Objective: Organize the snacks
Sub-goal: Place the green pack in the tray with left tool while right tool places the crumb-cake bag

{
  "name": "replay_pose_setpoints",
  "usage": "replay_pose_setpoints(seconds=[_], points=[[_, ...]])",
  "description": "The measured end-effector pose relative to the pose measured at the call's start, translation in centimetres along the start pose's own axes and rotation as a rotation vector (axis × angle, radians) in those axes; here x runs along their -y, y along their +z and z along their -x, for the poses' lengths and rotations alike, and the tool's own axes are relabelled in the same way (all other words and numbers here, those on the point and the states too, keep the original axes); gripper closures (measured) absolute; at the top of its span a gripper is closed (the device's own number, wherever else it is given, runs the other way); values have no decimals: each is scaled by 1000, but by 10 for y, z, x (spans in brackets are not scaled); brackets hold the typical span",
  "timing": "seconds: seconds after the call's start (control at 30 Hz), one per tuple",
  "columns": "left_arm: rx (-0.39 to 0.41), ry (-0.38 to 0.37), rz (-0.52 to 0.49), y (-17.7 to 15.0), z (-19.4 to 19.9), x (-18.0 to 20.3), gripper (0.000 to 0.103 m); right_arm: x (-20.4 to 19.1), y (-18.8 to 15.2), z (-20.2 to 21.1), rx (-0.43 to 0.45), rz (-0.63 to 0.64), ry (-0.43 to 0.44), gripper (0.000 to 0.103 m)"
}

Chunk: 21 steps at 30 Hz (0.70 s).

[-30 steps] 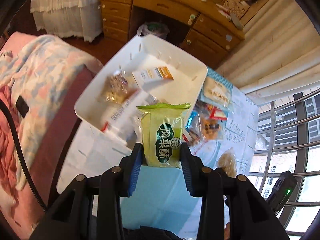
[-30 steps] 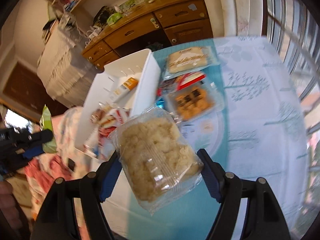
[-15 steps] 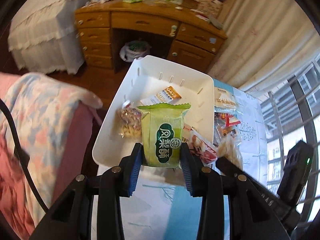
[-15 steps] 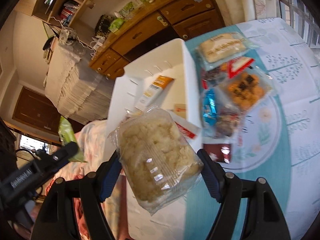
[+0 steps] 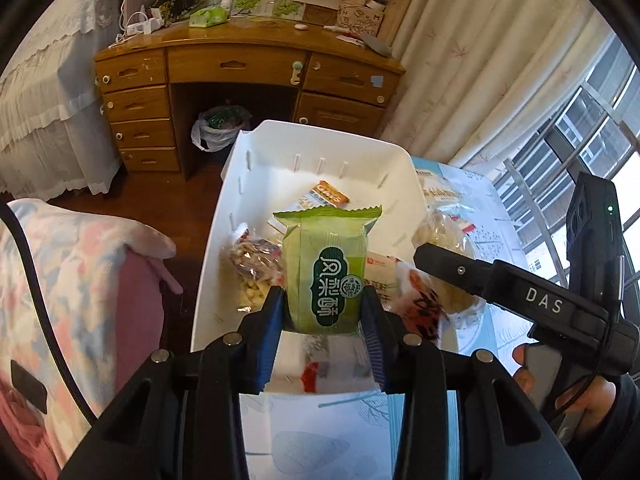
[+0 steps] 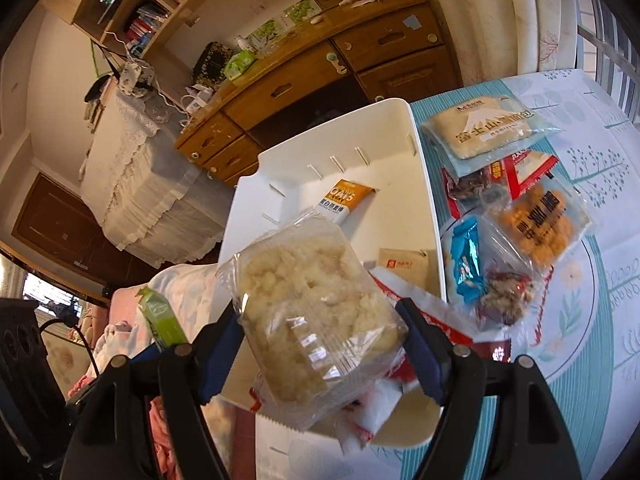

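Over the white plastic bin [image 5: 212,280], the left gripper [image 5: 323,312] pinched a glossy green pouch [image 5: 326,268]; the right gripper [image 6: 320,344] clamped a crinkly clear-wrapped rice cake [image 6: 308,316].

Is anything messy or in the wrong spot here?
Yes. A heap of snack packets lies on the tablecloth beside the white bin, not in it. The packets overlap every which way. Nothing looks spilled or torn. The green packet and the clear rice-cake packet are held above the bin.
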<state>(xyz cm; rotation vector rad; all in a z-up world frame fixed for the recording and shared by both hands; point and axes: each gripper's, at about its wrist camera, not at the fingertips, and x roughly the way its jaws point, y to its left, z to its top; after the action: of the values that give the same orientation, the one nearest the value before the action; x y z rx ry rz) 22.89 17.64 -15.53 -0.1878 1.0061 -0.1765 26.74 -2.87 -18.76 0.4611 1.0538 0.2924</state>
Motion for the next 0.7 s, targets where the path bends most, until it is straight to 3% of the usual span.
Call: replay_pose_setpoints(seconds=[0.1,0.13,0.17,0.23,0.3,0.5,0.7], points=[[9,6,3,1,-3,-5,62,0,3,-4,2,-13,-15,21],[13,8,14,1,-3,-7,59,1,2,-3,8,-19,-14,14],[15,4,23,1,-1,-9,51,2,3,-2,15,-27,-12,6],[20,-31,50,0,3,-13,39,2,3,0,28,-36,-9,2],[22,-55,64,-1,6,-13,35,2,3,2,31,-33,-20,2],[7,-29,71,-7,13,-4,30,1,1,14,36,-22,-27,2],[19,-54,74,-15,24,8,30,4,-5,33,62,7,-39,2]])
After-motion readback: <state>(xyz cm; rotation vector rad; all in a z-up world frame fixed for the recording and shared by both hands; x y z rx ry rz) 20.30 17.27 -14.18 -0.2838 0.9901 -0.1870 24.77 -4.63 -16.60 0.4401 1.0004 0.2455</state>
